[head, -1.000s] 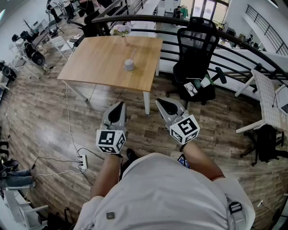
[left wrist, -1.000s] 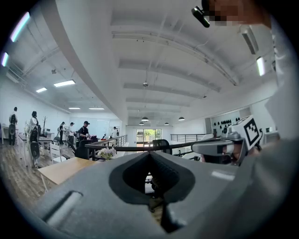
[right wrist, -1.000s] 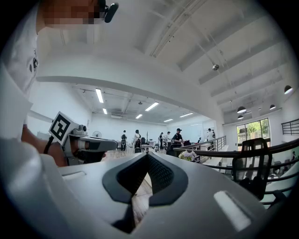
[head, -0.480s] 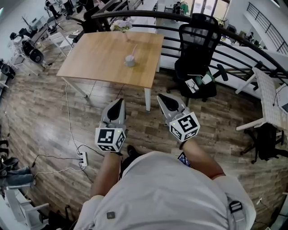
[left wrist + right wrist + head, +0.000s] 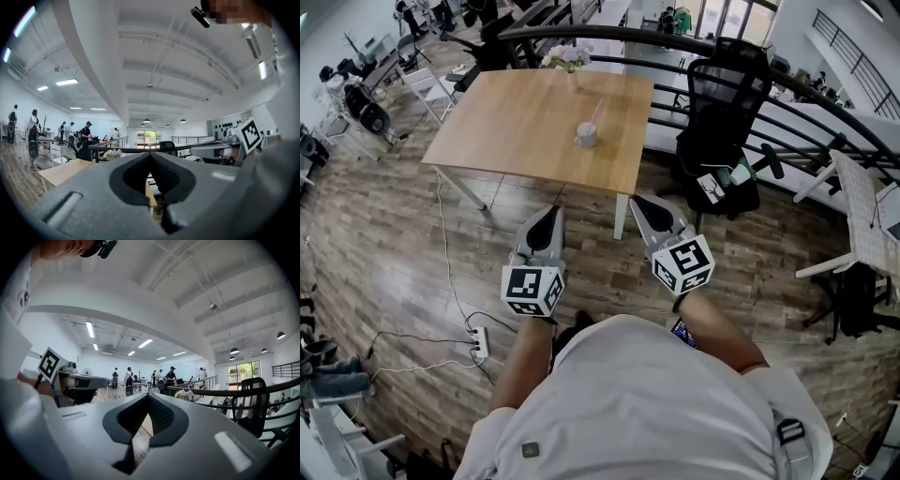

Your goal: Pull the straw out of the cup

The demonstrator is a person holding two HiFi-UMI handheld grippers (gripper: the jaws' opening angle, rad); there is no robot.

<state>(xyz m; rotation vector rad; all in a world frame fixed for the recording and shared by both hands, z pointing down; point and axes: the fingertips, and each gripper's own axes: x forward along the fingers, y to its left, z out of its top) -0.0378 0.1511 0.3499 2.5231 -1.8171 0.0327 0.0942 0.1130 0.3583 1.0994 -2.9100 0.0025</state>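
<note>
Task not yet begun, as far as can be seen. The cup (image 5: 587, 137) is seen standing upright on the wooden table (image 5: 506, 131), toward the right of the top. The pale pink straw (image 5: 597, 112) is in the cup, leaning up and away to the right, so nothing has been pulled out. A vase of flowers (image 5: 565, 58) is noted at the table's far edge, well apart from the cup, and a black office chair (image 5: 720, 103) just off the table's right side. The left gripper (image 5: 550, 214) and the right gripper (image 5: 636, 201) are held side by side over the plank floor (image 5: 412, 234), short of the table's near edge and well apart from the cup, and both are pointed level toward the table. In the left gripper view the fingers (image 5: 133, 178) are found closed tip to tip, with nothing between them. In the right gripper view the fingers (image 5: 164, 420) are likewise fully together and empty. The whole task is judged to be left. The table has to be reached, and one gripper opened and then closed on the straw above the rim. The straw then has to be drawn out along its own lean. Steadying of the cup by the other gripper is probably called for, since a light cup may be lifted or tipped along with the straw.
</note>
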